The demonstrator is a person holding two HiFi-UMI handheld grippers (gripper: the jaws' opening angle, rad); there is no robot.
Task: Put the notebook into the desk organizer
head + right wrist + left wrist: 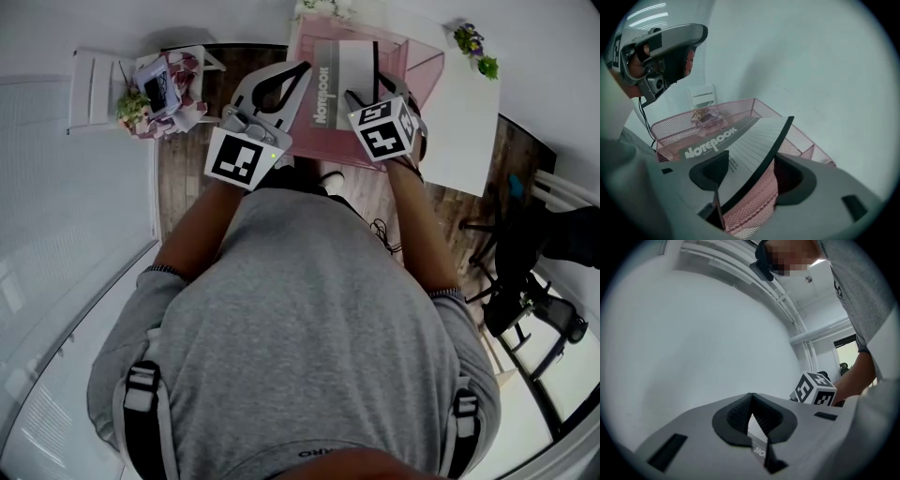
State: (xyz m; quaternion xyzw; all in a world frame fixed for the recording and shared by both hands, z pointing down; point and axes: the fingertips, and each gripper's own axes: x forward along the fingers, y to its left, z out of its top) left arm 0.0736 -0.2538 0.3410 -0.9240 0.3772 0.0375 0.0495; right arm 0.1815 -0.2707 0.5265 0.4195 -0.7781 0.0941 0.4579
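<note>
A grey notebook [342, 75] lettered "NOTEBOOK" lies tilted in the pink wire-mesh desk organizer [424, 54]. My left gripper [302, 67] is shut on the notebook's left edge by the lettering; in the left gripper view the pads [740, 416] meet at the tips with a strip of the notebook [758, 439] between them. My right gripper [373, 92] is at the near right edge. In the right gripper view its jaws [750, 173] stand wide apart around the notebook [745, 140], whose dark spine runs slantwise between them, pads not pressing. The organizer [675, 124] mesh shows beneath.
The organizer stands on a white desk [469, 122] with a small flower pot [476, 39] at its far right. A box of small items and flowers [164, 89] and a white rack [94, 89] sit at the left. A black chair [534, 291] stands to the right.
</note>
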